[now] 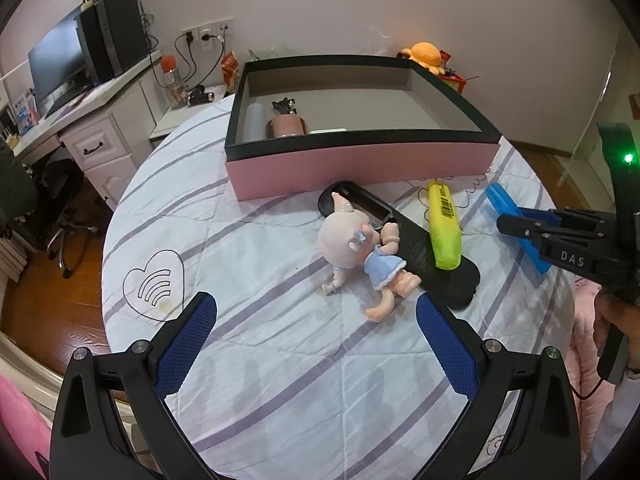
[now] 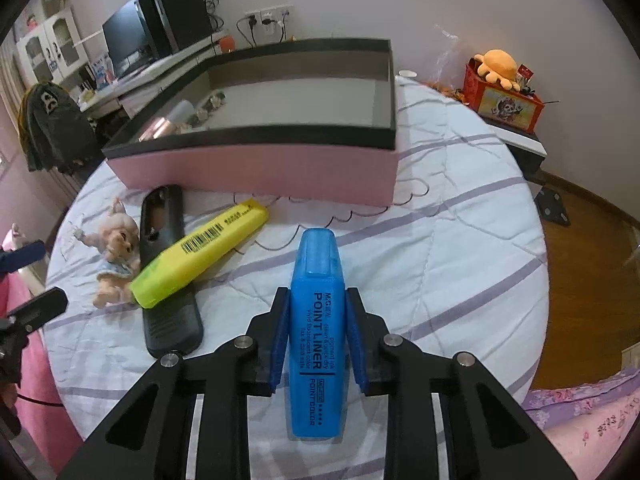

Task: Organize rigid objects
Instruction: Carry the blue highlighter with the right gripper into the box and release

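Right wrist view shows the right gripper clamped on the blue highlighter, both pads pressed to its flanks, cap toward 12 o'clock over the striped quilt. At 10 o'clock lies the yellow highlighter across a black case, the pig doll beside them, the pink box beyond. Left wrist view has the left gripper spread wide and empty, the doll at about 1 o'clock, seemingly just beyond its fingertips.
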